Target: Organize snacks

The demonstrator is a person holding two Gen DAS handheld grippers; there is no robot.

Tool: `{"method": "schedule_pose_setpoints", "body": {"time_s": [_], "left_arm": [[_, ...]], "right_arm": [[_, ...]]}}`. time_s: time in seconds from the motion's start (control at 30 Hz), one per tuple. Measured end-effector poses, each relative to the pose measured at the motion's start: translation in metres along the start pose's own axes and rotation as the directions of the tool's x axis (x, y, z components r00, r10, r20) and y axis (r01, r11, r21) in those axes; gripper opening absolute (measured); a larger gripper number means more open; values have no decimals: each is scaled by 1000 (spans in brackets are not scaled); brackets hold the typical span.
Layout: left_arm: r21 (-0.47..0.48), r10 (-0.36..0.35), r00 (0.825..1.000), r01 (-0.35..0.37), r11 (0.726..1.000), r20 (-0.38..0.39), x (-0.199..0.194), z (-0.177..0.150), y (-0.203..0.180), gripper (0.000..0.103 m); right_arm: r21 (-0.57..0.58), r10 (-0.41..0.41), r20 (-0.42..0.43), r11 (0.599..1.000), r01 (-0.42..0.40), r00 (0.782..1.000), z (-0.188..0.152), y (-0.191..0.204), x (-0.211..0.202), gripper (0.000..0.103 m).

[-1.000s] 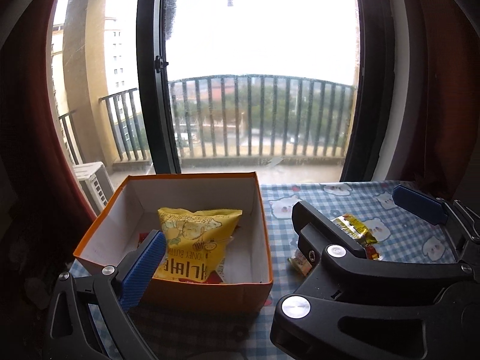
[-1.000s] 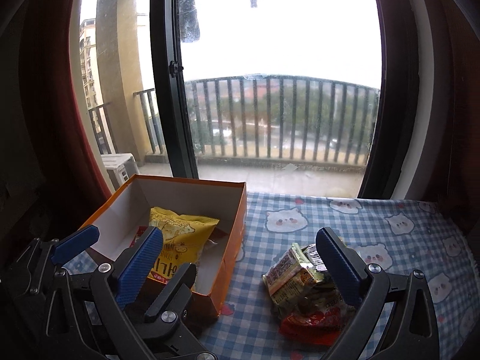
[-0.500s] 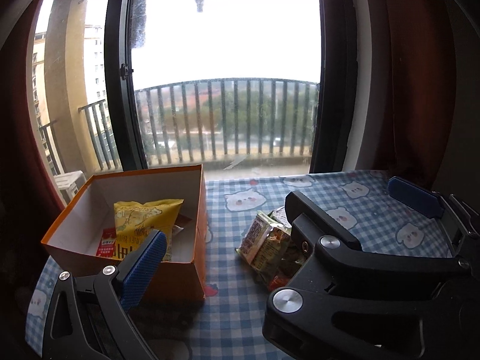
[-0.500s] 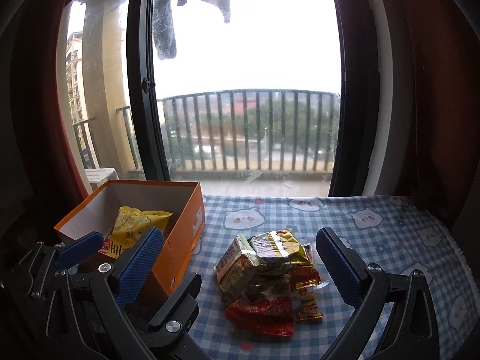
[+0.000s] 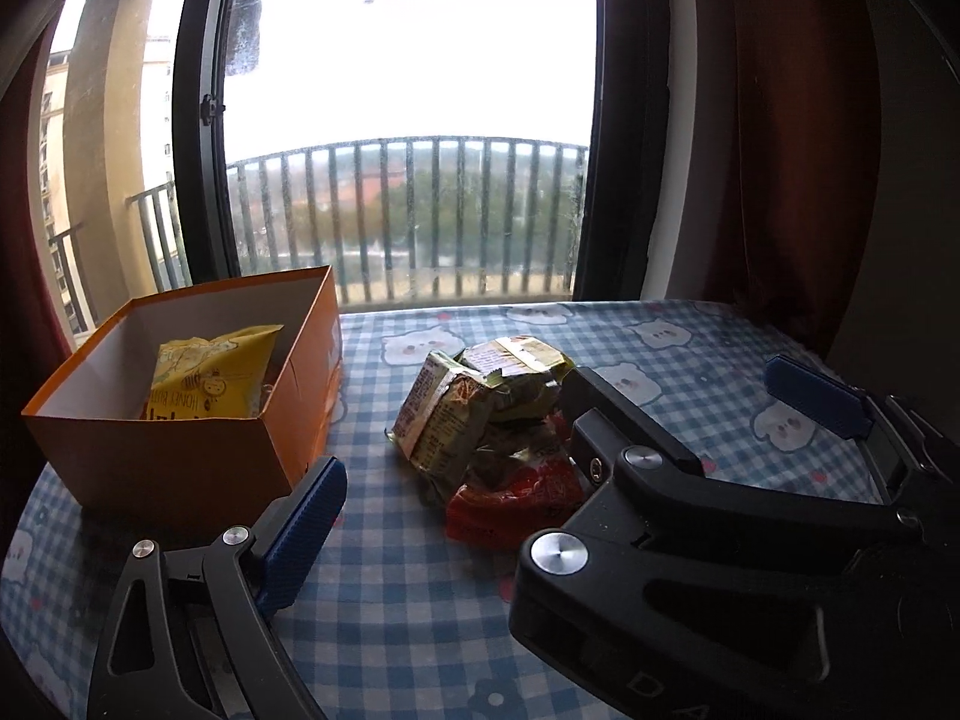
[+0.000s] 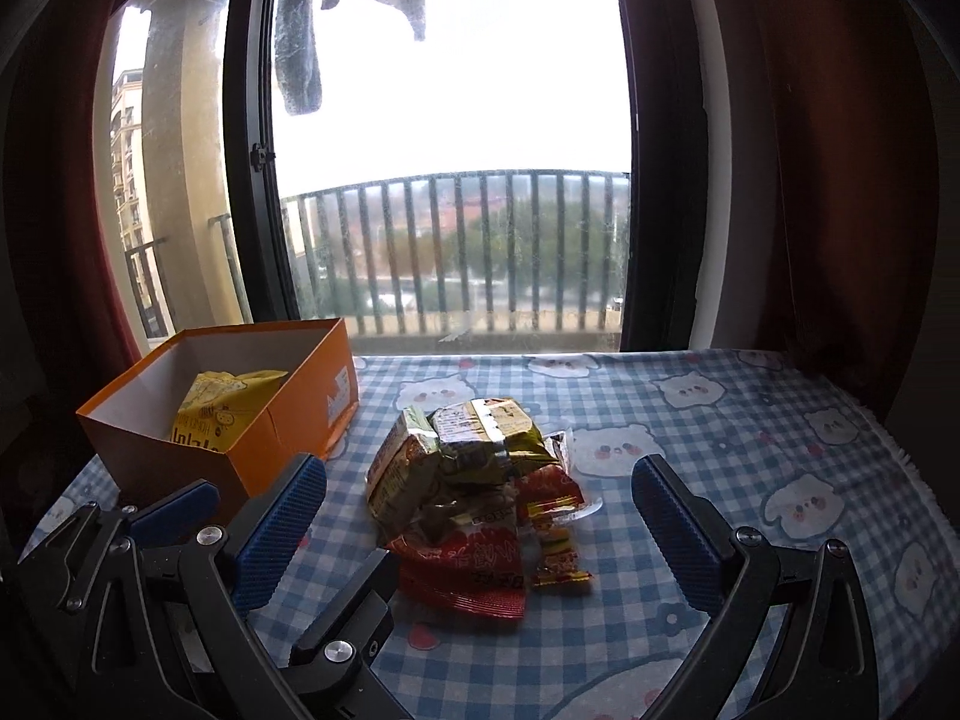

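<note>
An orange cardboard box (image 5: 180, 456) (image 6: 276, 438) stands open at the left, with a yellow chip bag (image 5: 210, 378) (image 6: 222, 414) upright inside. To its right, several snack packets lie in a pile (image 5: 474, 414) (image 6: 468, 456), with a red packet (image 5: 510, 498) (image 6: 468, 564) at its near edge. My right gripper (image 6: 477, 474) is open wide just short of the pile, straddling it. My left gripper (image 5: 480, 516) sits close at its left, jaws closing, nothing pressed between them. The right gripper's black finger (image 5: 630, 450) hides the left gripper's right finger.
A blue checked cloth with bear prints (image 6: 750, 420) covers the table. Its frayed right edge (image 6: 906, 462) is near. Behind stand a window with a balcony railing (image 6: 456, 252) and a dark red curtain (image 6: 840, 180) at the right.
Both grippers have moved right and down, away from the box and toward the snack pile. The pile now sits centred and larger in both views; the box has slid left.
</note>
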State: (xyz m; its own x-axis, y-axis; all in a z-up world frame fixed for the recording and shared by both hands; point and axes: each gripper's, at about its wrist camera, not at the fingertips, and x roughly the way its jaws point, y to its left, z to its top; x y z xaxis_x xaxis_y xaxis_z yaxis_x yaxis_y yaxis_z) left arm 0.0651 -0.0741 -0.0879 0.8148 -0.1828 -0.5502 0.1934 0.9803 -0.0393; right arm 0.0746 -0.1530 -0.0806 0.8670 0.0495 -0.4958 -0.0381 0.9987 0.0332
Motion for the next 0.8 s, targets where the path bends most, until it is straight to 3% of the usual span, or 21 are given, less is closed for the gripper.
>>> {"method": "schedule_pose_setpoints", "body": {"time_s": [0.4,0.8], "left_arm": [[-57,-2,992,-5,998,-129,45,-24,-3,93],[6,45,981,-44,999,-189,79,-13,-22,89]], "right_arm": [[54,-38,-83,998,42,996,-33,-29,31,103],[53,-54,-154,997,63,987,-33,-51,69,81]]}}
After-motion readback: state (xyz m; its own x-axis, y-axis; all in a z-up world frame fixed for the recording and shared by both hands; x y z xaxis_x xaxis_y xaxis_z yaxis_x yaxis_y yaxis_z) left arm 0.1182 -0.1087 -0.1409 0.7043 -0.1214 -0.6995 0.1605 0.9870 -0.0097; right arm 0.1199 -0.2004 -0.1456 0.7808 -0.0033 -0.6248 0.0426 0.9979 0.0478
